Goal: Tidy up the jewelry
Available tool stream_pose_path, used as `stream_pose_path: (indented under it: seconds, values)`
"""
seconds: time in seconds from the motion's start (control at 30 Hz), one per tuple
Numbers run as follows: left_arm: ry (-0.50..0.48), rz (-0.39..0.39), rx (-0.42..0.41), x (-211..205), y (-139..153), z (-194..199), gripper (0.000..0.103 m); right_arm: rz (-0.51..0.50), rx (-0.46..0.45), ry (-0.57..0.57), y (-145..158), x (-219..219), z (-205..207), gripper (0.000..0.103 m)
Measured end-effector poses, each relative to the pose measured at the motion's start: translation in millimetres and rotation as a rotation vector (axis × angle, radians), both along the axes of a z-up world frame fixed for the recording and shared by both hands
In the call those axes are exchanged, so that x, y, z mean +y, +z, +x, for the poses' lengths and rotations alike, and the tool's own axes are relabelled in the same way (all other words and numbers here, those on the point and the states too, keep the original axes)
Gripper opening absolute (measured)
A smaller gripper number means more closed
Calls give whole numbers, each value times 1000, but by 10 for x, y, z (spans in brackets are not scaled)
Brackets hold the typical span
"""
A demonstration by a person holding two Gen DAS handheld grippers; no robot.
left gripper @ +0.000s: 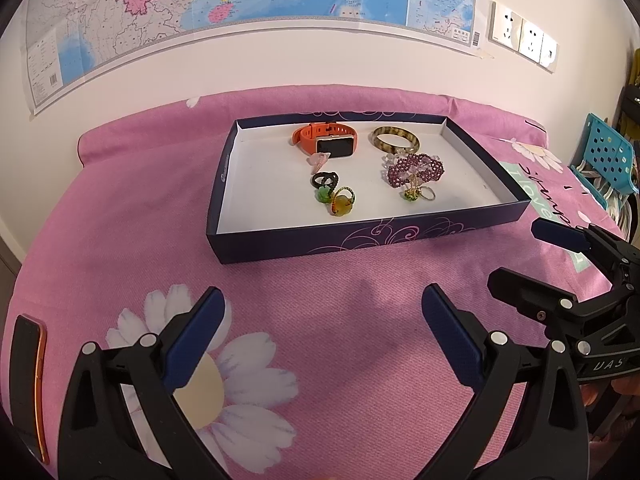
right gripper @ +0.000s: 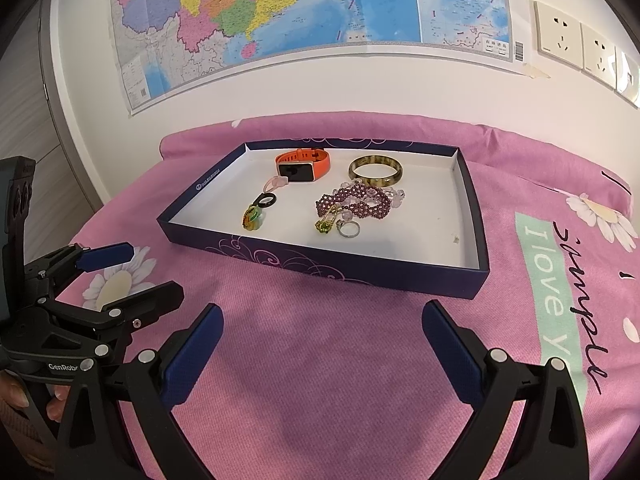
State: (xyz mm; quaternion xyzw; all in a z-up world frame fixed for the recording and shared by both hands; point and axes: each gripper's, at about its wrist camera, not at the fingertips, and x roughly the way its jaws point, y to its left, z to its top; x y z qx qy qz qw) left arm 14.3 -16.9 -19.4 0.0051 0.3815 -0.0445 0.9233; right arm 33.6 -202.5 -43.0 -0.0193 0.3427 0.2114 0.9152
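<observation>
Left wrist view: left gripper spread wide and empty over the pink bedsheet, right gripper likewise released. Every piece sits inside the box lid, orange smartwatch at the back, beaded bracelet touching the bangle. Looks like the task is finished or untouched; any next reach must clear the near wall

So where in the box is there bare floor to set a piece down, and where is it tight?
Free: the box floor along its left wall, left of the pendants, and the right strip between the purple bracelet and the right wall. Crowded: the middle, where the watch, bangle, bracelet and rings cluster.
</observation>
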Motion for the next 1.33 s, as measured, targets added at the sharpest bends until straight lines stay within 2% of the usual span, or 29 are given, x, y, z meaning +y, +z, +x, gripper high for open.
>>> stream_pose_path:
  seconds: [1.03,1.13,1.27,1.33]
  values:
    - [-7,-24,-16,26,-11,-10,97,-7,0,0,1,0,2,96]
    - [-15,-35,9,40,-29,6,97,-27,1,10,-4,-23,-1,96]
    - [-6,-56,40,142,-54,49,97,-79,20,-20,-25,-309,50,96]
    - [12,-58,43,243,-52,60,97,-123,30,-80,-37,-608,119,96]
